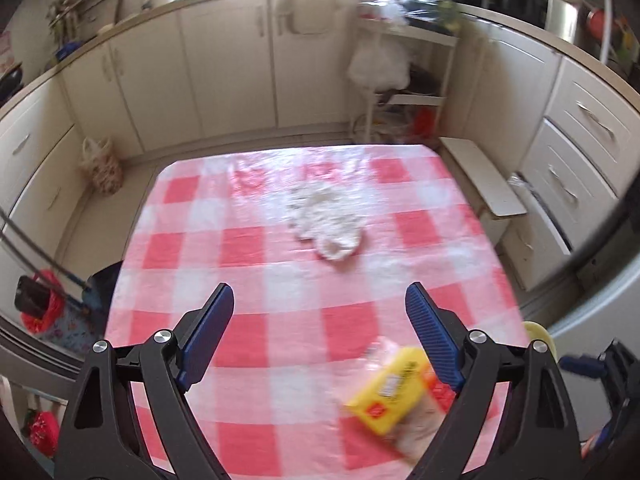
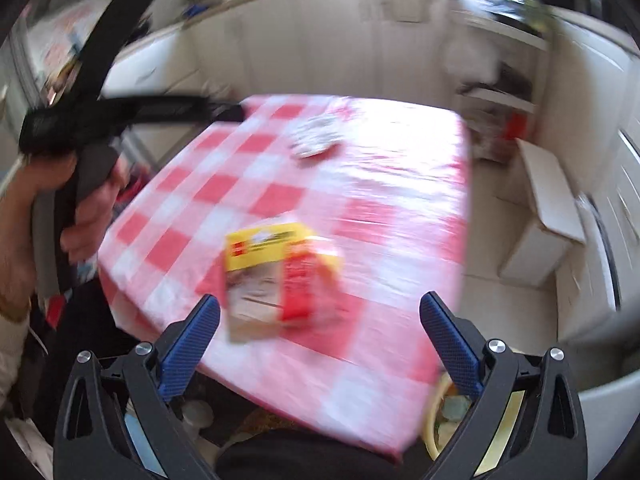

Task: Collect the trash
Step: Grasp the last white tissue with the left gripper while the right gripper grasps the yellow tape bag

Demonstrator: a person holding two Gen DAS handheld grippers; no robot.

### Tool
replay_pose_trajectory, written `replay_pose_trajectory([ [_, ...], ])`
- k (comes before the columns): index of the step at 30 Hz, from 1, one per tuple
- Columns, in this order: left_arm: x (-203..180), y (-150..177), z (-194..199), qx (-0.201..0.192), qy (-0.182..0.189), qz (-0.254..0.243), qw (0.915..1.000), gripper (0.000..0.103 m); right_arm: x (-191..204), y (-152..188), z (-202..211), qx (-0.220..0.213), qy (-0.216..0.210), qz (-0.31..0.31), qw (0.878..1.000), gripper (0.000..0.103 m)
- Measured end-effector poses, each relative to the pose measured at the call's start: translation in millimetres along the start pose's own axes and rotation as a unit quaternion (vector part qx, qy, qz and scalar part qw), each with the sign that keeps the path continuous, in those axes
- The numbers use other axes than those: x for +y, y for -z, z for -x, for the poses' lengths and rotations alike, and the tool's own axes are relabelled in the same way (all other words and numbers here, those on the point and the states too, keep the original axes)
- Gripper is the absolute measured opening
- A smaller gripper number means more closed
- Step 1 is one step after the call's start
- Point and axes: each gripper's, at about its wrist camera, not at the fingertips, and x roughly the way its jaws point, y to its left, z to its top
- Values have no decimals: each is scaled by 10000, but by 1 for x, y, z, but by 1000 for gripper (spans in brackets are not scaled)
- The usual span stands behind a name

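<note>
A yellow and red food wrapper (image 1: 400, 396) lies on the red-and-white checked tablecloth (image 1: 248, 248) near the front right corner. It also shows in the right wrist view (image 2: 276, 276), just ahead of my open, empty right gripper (image 2: 320, 312). A crumpled white tissue (image 1: 328, 220) lies further back at mid table; it also shows in the right wrist view (image 2: 316, 136). My left gripper (image 1: 320, 300) is open and empty above the table's near half, with the wrapper by its right finger. In the right wrist view the left gripper (image 2: 236, 112) is held by a hand at far left.
Cream kitchen cabinets (image 1: 224, 72) ring the table. A white shelf rack with bags (image 1: 400, 68) stands behind it. A white stool (image 1: 484, 176) is at the right. A patterned bag (image 1: 100, 164) and a red bag (image 1: 40, 304) sit on the floor left. A yellow bin rim (image 2: 436, 412) is below the table's corner.
</note>
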Motion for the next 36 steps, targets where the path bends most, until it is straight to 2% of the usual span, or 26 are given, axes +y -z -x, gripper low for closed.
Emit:
replay_pose_trajectory([
  [3,30,-3,-19,96,25,148,9998,84,48,-4,-36,262,56,638,9976,96],
  [6,38,-2,-35,167,159,185,9996,84,74,-9,-78,429,569,1123,9911,96],
  [9,33,-4,-56,234,288,25,9993,84,73,-10,-107,581,722,1035,9903,96],
  [13,19,-21,-92,292,431,-189,9985,85,55,-14,-113,565,323,391,9971,96],
  [15,8,-30,-114,339,435,-310,9980,85,56,-14,-112,512,292,436,9973,95],
  [18,-12,-42,-147,375,301,-572,9972,85,56,-16,-111,429,295,395,9979,78],
  [19,-20,-45,-155,367,226,-687,9967,85,54,-17,-110,384,309,360,9981,65],
  [20,-27,-47,-164,353,101,-825,9959,85,52,-19,-108,358,324,302,9984,58],
  [22,-38,-50,-179,369,-119,-1010,9941,85,46,-20,-105,319,232,187,9990,48],
  [24,-39,-53,-191,464,-108,-995,9939,78,40,-21,-102,302,149,44,9994,38],
  [25,-37,-54,-191,428,6,-861,9954,70,34,-22,-100,293,29,-119,9995,30],
  [26,-35,-55,-191,456,178,-745,9960,56,29,-22,-99,285,-67,-251,9993,22],
  [27,-34,-56,-191,472,311,-684,9961,46,22,-23,-97,269,-201,-429,9985,19],
  [29,-37,-54,-188,455,347,-766,9954,8,13,-23,-92,209,-384,-675,9968,13],
  [31,-36,-49,-183,538,620,-736,9939,5,5,-24,-85,83,-551,-897,9944,12],
  [33,-27,-42,-175,627,1017,-502,9916,4,-4,-24,-73,-121,-709,-1120,9911,11],
  [36,-12,-29,-153,601,1394,-184,9882,4,-16,-21,-52,-483,-878,-1462,9842,11],
])
